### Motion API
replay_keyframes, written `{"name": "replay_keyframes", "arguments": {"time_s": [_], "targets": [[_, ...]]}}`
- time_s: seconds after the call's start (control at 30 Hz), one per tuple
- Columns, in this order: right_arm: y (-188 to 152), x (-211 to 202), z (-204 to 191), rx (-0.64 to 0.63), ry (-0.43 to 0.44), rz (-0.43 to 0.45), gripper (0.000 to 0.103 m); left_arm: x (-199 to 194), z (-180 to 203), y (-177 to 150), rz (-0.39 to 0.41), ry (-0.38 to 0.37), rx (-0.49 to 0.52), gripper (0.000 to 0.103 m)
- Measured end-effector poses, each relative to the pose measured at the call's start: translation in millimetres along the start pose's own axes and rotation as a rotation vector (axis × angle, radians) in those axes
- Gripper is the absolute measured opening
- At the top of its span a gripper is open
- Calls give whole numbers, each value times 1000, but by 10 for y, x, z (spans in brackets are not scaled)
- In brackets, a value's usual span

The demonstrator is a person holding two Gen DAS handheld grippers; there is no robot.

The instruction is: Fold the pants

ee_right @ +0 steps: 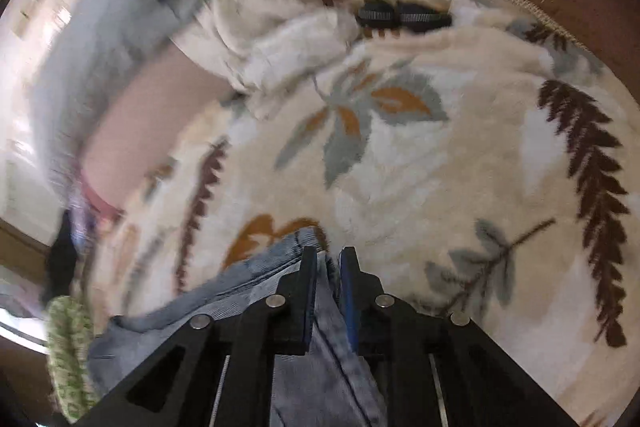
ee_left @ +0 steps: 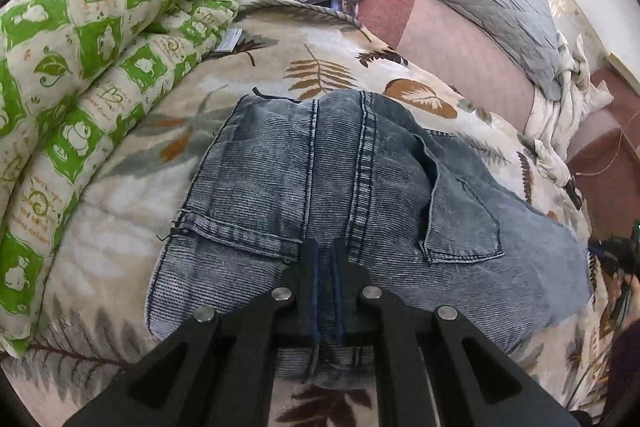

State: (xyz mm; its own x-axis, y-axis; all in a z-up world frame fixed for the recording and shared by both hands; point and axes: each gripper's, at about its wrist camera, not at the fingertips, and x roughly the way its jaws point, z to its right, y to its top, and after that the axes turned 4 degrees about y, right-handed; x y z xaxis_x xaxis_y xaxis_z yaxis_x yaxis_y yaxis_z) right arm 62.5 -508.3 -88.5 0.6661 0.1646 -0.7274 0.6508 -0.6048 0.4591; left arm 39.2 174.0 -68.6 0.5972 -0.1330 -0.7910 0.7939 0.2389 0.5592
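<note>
Both hand-held grippers pinched the jeans [ee_left: 320, 179] on the bed [ee_left: 120, 227]: left [ee_left: 325, 247] near-shut, right [ee_right: 328, 255] on an edge. Lifting evenly would likely keep the fold square.

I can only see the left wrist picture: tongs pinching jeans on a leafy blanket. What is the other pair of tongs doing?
Observer: The right tongs are closed on an edge of the jeans, with denim pinched between them.
Operator: And what lies ahead of them?
Observer: Only bare leaf-print blanket. The denim ends at the tips.
Operator: Anything at the far side?
Observer: A black strap lies on the blanket's far edge.
</note>
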Motion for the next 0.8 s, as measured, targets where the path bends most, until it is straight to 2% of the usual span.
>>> {"name": "replay_keyframes", "arguments": {"time_s": [0.1, 0.17, 0.23, 0.37, 0.5, 0.6, 0.73, 0.8], "targets": [[-116, -332, -25, -55, 19, 33, 15, -38, 9, -5, 1, -15, -10, 8], [-276, -424, -182, -104, 70, -23, 15, -93, 38, -9, 14, -29, -6, 8], [-425, -453, -287, -148, 83, -67, 15, -171, 103, -10, 42, -29, 18, 8], [-797, -246, -511, -234, 43, -153, 15, -306, 295, -56, 100, -34, 119, 8], [-1032, 9, -325, -187, -3, -235, 13, -156, 338, -126, 24, -19, 151, 8], [-1078, -30, -190, -129, 51, -178, 13, 19, 275, -184, -60, -5, 152, 7], [-1146, -152, -207, -111, 42, -108, 13, 29, 266, -230, -51, -15, 190, 7], [-1226, -227, -225, -95, 33, -83, 13, 35, 312, -267, -49, 1, 242, 7]]}}
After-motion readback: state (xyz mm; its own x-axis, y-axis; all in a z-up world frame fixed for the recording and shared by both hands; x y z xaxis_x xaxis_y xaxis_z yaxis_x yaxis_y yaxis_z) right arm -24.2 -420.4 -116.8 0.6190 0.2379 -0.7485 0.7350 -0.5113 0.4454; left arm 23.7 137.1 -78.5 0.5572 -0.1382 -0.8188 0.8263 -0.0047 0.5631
